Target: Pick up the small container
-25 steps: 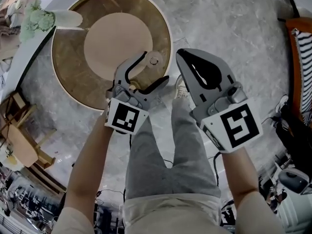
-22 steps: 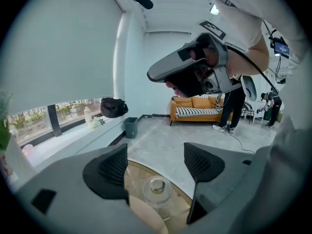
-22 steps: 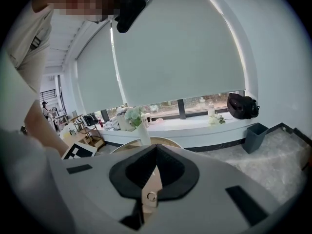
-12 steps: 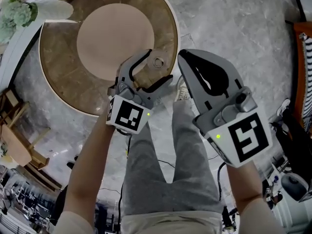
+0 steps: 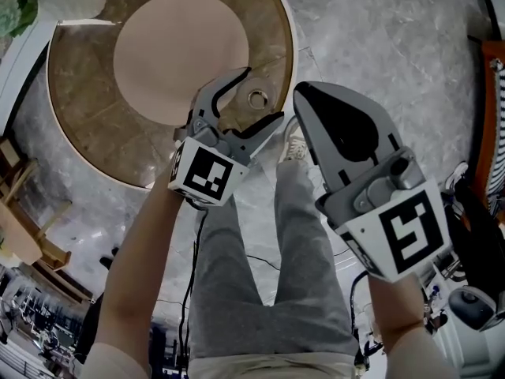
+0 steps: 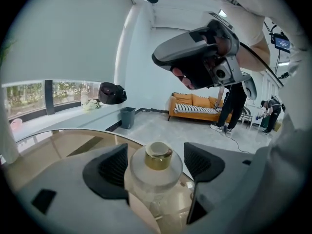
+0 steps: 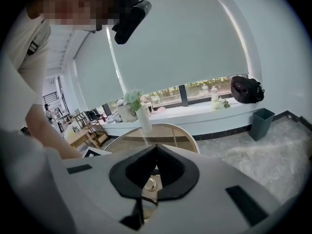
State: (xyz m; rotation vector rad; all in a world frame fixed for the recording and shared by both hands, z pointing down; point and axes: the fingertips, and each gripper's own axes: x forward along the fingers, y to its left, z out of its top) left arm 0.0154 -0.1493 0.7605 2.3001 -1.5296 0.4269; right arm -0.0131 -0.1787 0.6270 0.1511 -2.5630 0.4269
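The small container (image 5: pixel 256 99) is a clear squat jar with a gold cap, standing near the edge of the round table (image 5: pixel 87 109). My left gripper (image 5: pixel 262 95) is open, one jaw on each side of the jar. In the left gripper view the jar (image 6: pixel 156 177) stands between the dark pads (image 6: pixel 113 167), with a small gap on each side. My right gripper (image 5: pixel 303 93) is shut and empty, hovering just right of the table's edge. Through the right gripper's (image 7: pixel 156 147) closed jaws a bit of the jar (image 7: pixel 150 183) shows.
A white vase of flowers (image 5: pixel 55 2) stands at the table's far left. The table has a beige centre disc (image 5: pixel 177 50). The person's grey-trousered legs (image 5: pixel 268 275) are below. Wooden chairs (image 5: pixel 24 219) stand at left; an orange sofa (image 6: pixel 195 106) and a bin (image 6: pixel 127 117) lie beyond.
Both grippers have moved forward a little toward the table. The left gripper's open jaws now reach further around the jar. The right gripper stays shut.
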